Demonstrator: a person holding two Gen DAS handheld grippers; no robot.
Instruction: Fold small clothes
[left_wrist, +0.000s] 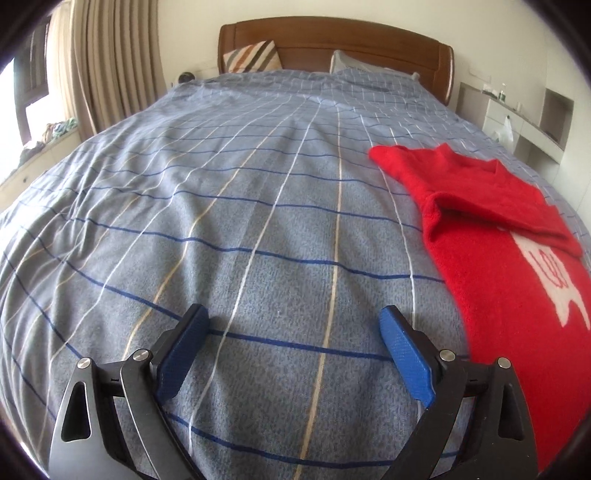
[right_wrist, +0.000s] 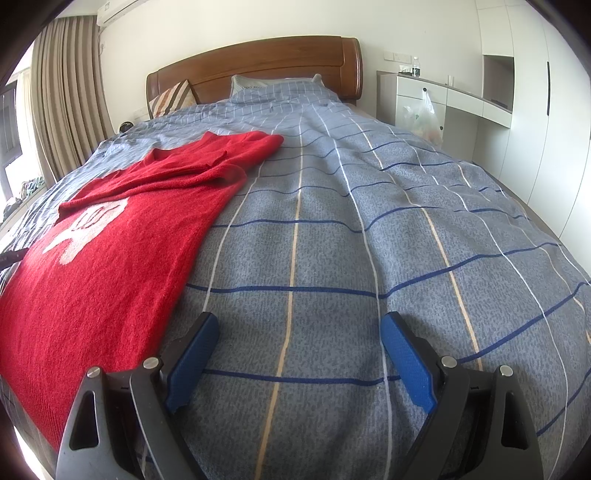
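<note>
A small red sweater (left_wrist: 495, 258) with a white figure on its front lies flat on the blue checked bedspread (left_wrist: 258, 221). Both sleeves are folded in across its chest. It fills the right side of the left wrist view and the left side of the right wrist view (right_wrist: 110, 251). My left gripper (left_wrist: 293, 325) is open and empty, low over the bedspread, just left of the sweater's hem. My right gripper (right_wrist: 299, 328) is open and empty, just right of the sweater's hem. A dark tip of the left gripper pokes in at the left edge of the right wrist view (right_wrist: 11, 257).
The wooden headboard (right_wrist: 258, 62) and pillows (right_wrist: 266, 86) stand at the far end. Curtains (left_wrist: 110, 66) and a window sill hang to the left. A white desk unit (right_wrist: 443, 99) with a plastic bag (right_wrist: 424, 114) stands to the right of the bed.
</note>
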